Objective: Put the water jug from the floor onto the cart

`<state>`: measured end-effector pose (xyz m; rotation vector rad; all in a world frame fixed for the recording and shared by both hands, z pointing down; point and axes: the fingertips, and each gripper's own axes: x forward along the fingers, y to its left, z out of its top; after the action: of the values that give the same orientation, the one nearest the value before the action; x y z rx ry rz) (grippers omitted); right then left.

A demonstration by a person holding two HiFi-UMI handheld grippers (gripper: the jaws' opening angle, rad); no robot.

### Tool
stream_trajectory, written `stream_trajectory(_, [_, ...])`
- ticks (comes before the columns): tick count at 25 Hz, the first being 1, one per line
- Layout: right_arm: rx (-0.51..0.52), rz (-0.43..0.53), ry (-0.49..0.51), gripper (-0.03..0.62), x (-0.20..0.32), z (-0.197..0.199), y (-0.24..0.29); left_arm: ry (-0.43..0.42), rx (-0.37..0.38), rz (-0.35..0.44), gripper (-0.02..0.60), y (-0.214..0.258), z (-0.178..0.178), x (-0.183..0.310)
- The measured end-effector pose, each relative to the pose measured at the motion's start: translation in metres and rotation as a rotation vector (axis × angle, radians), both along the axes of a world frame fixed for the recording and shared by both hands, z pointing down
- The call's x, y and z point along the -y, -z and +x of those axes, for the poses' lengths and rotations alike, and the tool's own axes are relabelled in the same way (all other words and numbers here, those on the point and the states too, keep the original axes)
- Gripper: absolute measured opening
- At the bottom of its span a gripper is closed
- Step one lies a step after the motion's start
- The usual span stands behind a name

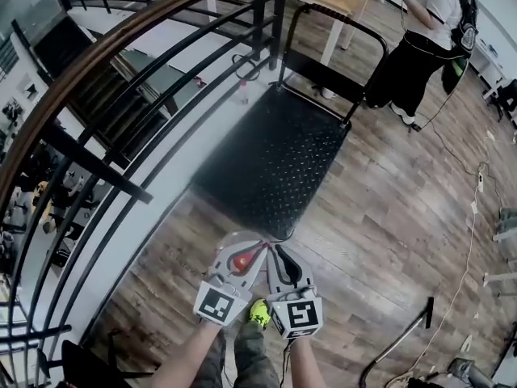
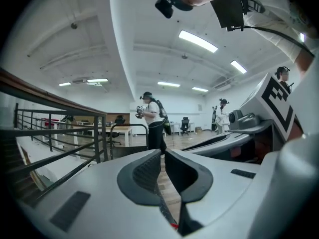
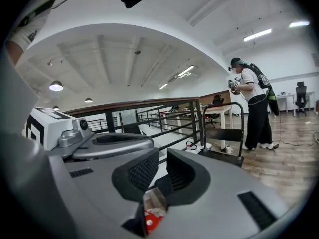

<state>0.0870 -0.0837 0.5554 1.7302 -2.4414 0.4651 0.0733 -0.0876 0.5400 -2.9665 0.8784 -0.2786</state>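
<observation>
Hovering side by side over the clear, round water jug and its red cap — left claw and right claw both pinched nearly closed; the black studded cart sits just beyond.

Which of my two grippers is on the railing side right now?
The left gripper: it is the one beside the black railing, while the right gripper is on the side of the open wood floor.
</observation>
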Motion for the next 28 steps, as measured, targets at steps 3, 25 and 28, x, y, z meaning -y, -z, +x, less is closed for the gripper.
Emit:
stream_trajectory(3, [-0.021, -0.03, -0.003, 0.035, -0.001, -0.001, -0.042, 0.004, 0.009, -0.029, 0.009, -0.04, -0.003, -0.003])
stream_trajectory(25, [-0.089, -0.237, -0.005, 0.103, 0.0, 0.005, -0.225, 0.059, 0.025, -0.173, 0.009, -0.216, 0.0, 0.008])
stream_trajectory(28, [-0.079, -0.285, 0.007, 0.105, 0.001, 0.007, -0.247, 0.06, 0.028, -0.18, 0.009, -0.229, 0.007, 0.012])
